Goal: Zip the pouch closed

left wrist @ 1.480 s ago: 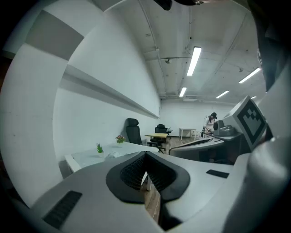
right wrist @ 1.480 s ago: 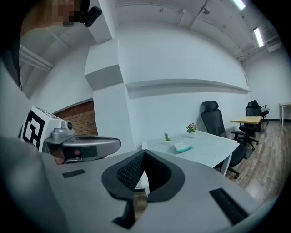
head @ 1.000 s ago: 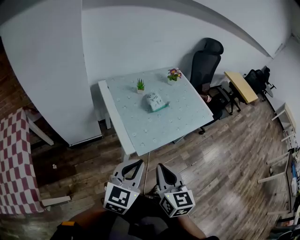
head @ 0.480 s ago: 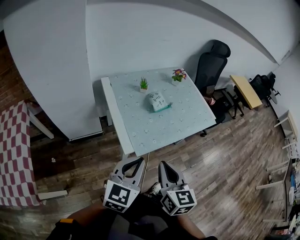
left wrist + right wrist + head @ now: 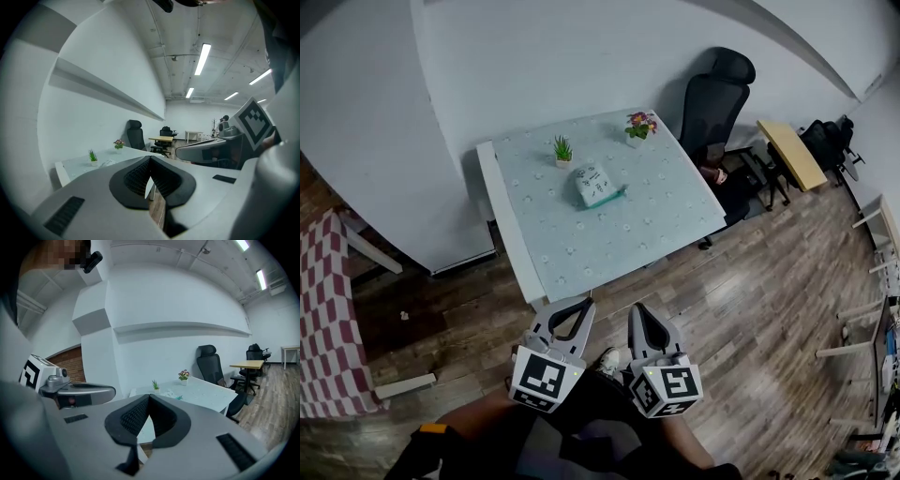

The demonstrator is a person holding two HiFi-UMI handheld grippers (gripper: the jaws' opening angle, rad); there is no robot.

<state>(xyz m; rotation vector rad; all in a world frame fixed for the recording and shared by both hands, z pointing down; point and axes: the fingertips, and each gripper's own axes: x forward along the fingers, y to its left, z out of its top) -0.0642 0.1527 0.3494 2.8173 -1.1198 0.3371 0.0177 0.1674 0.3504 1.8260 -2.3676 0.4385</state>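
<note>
A white patterned pouch with a teal edge lies near the middle of the pale table, far ahead of both grippers. My left gripper and right gripper hang side by side over the wooden floor, short of the table's near edge. Both are shut on nothing, their jaws meeting at the tips. In the left gripper view the pouch shows small, just above the jaws. The right gripper view catches the pouch beyond its closed jaws.
A small green plant and a flower pot stand at the table's far edge. A black office chair sits at the right of the table. A checkered cloth is at the far left, and a wall runs behind.
The table and pouch have shifted a little left and closer in the head view. Both grippers stay shut and low, nudged slightly right.
</note>
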